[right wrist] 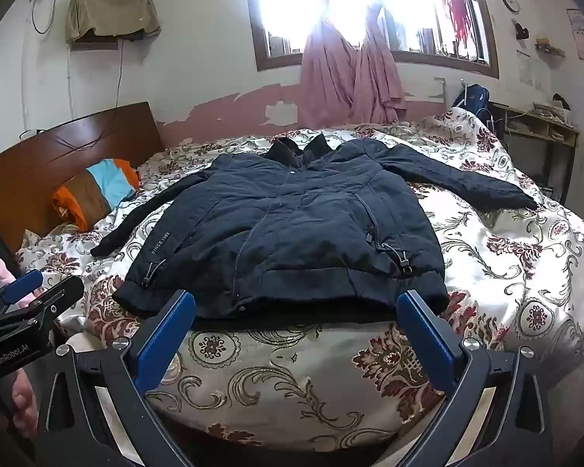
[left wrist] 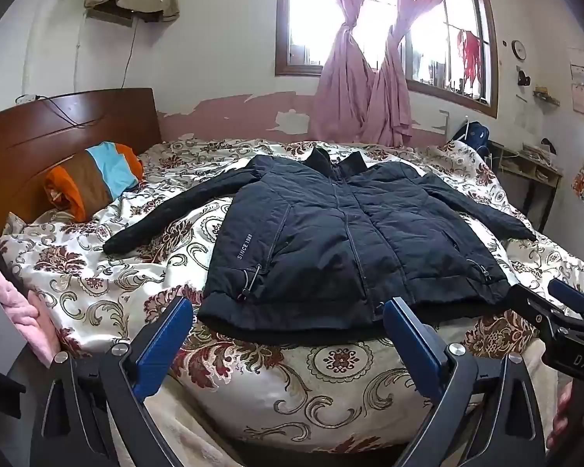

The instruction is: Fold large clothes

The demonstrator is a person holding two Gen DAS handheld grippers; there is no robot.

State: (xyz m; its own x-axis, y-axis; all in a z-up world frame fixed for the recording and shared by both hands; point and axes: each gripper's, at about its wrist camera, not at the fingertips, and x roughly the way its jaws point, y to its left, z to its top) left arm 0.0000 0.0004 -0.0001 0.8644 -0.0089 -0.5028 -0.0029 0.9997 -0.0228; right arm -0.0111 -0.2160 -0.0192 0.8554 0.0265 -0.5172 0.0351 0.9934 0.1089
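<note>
A dark navy padded jacket (left wrist: 331, 233) lies flat, front up and zipped, on the bed, sleeves spread to both sides; it also shows in the right wrist view (right wrist: 292, 225). My left gripper (left wrist: 288, 311) is open and empty, its blue fingers (left wrist: 163, 342) just short of the jacket's hem at the near bed edge. My right gripper (right wrist: 296, 303) is open and empty, also just short of the hem. The right gripper appears at the right edge of the left wrist view (left wrist: 564, 311); the left gripper appears at the left edge of the right wrist view (right wrist: 31, 295).
The bed has a floral cream and maroon cover (left wrist: 331, 369) and a wooden headboard (left wrist: 58, 132) on the left. A striped orange, brown and blue pillow (left wrist: 93, 183) lies near the headboard. Pink curtains (left wrist: 362, 89) hang at the window behind. A desk (left wrist: 525, 171) stands at the right.
</note>
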